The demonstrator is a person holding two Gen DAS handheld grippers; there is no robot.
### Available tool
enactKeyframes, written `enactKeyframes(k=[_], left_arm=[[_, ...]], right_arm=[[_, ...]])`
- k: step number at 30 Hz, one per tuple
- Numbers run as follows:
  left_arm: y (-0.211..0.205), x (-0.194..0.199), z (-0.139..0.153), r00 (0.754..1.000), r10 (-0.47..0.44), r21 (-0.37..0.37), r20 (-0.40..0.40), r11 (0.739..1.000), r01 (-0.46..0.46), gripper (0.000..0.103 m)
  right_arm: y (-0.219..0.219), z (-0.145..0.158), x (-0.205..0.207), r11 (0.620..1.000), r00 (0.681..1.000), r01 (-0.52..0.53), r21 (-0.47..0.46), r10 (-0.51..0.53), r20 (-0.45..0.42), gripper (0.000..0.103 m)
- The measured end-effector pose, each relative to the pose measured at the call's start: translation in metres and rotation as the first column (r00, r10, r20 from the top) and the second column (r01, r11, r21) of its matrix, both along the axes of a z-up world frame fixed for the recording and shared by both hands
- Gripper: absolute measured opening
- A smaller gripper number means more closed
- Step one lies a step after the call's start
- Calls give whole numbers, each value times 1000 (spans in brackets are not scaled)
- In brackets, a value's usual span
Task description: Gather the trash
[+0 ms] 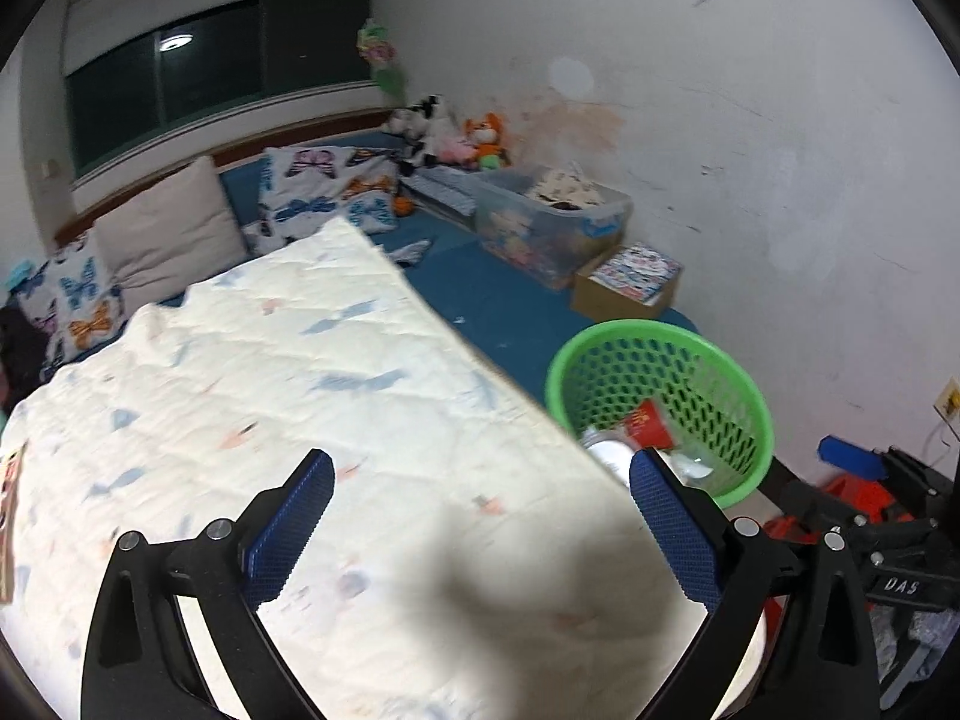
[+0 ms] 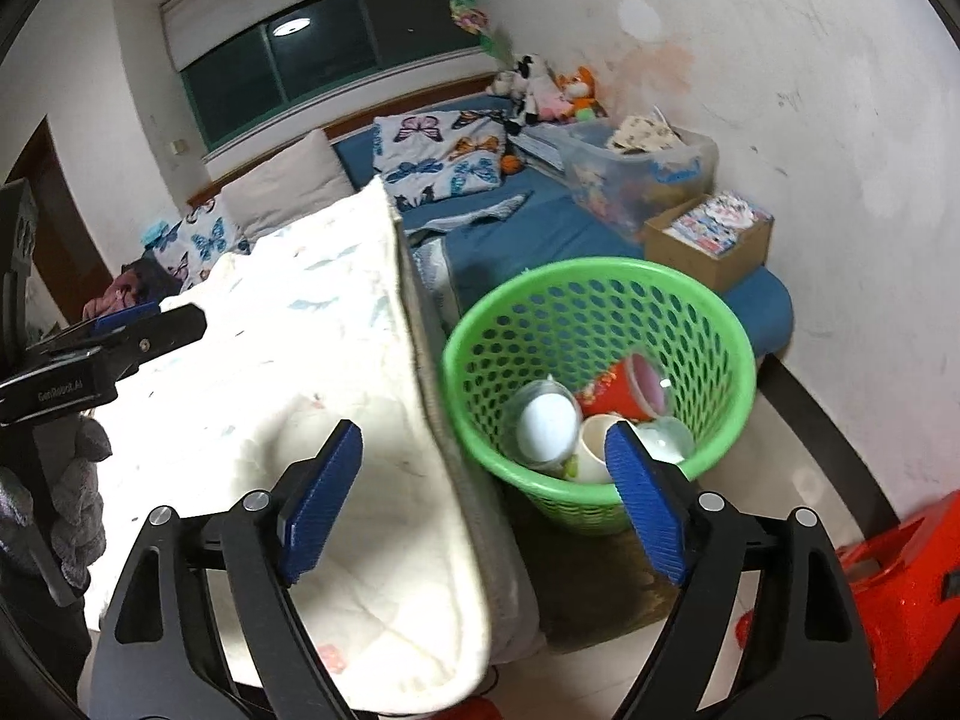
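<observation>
Green perforated plastic basket [image 2: 600, 372] ahead-right of the right gripper [image 2: 486, 495], red paper cup [image 2: 624, 390] and white cups inside, cream quilted blanket [image 2: 270, 420] to its left, brown cardboard box [image 2: 711, 240] behind.

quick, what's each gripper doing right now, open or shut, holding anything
Left gripper: open, holding nothing, above the white quilt.
Right gripper: open, holding nothing, near the green basket.

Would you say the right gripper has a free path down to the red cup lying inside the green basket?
Probably yes. The right gripper is open and empty above the green basket, whose top is uncovered. The red cup lies exposed among other trash, with nothing over it.
</observation>
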State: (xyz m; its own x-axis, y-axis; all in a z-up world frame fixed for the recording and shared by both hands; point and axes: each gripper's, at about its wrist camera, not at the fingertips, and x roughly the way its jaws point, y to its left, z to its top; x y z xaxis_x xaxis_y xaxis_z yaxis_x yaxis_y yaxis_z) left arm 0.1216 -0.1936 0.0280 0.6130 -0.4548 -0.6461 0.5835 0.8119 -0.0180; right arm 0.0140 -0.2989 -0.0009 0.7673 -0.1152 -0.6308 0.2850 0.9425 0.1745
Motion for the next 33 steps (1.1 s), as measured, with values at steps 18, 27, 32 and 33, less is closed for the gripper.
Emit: enactKeyframes(k=[18, 27, 32, 33], left_arm=[[119, -52, 14, 967, 252, 26, 47, 967, -253, 96], [161, -71, 9, 934, 353, 7, 53, 935, -353, 96], [174, -78, 8, 915, 396, 4, 76, 918, -397, 96], [175, -79, 8, 912, 402, 3, 81, 915, -403, 96]], right_arm=[[75, 19, -2, 994, 998, -55, -94, 55, 3, 96], [98, 15, -7, 994, 997, -70, -84, 69, -17, 97], [107, 16, -7, 994, 997, -78, -78, 76, -18, 97], [109, 17, -8, 993, 997, -77, -85, 76, -14, 97]])
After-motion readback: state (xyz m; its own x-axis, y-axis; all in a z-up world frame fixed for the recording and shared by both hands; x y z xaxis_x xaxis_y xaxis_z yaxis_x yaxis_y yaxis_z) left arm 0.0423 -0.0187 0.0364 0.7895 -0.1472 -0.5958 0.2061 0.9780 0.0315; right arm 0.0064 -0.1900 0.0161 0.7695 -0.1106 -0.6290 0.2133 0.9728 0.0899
